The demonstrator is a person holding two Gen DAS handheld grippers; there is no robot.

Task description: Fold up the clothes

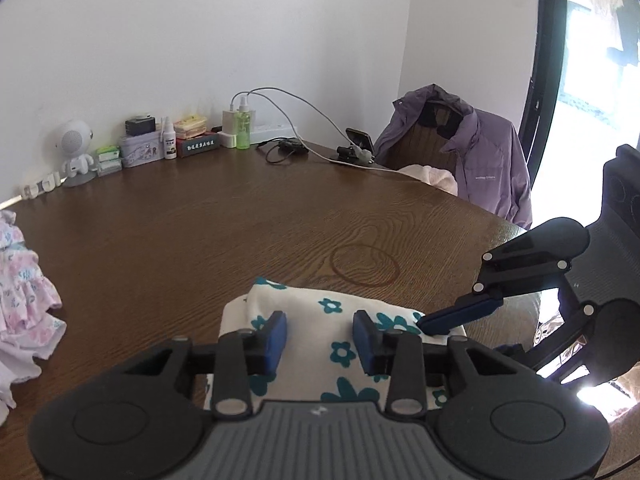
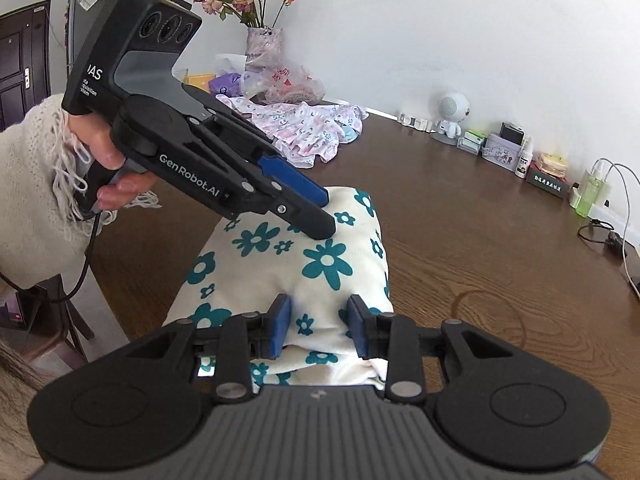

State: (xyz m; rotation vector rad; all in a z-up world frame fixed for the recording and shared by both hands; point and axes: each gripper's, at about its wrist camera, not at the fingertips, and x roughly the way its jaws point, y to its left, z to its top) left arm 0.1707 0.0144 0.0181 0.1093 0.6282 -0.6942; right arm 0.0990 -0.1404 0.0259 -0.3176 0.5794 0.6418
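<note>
Both tongs, the left tongs [image 1: 320, 336] and right tongs [image 2: 318, 326], rest with jaws parted on the soft, light, cream teal-flowered cloth bundle [image 2: 304, 264] at the brown wooden tabletop's [image 1: 240, 220] near edge; I'd pinch its thick folded edges.

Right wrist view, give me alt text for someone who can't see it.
Two handheld grippers work a folded white cloth with teal flowers on a brown wooden table: the right gripper is open over its near edge, and the left gripper, held in a hand, touches its far end. Pink floral clothes lie behind.
</note>
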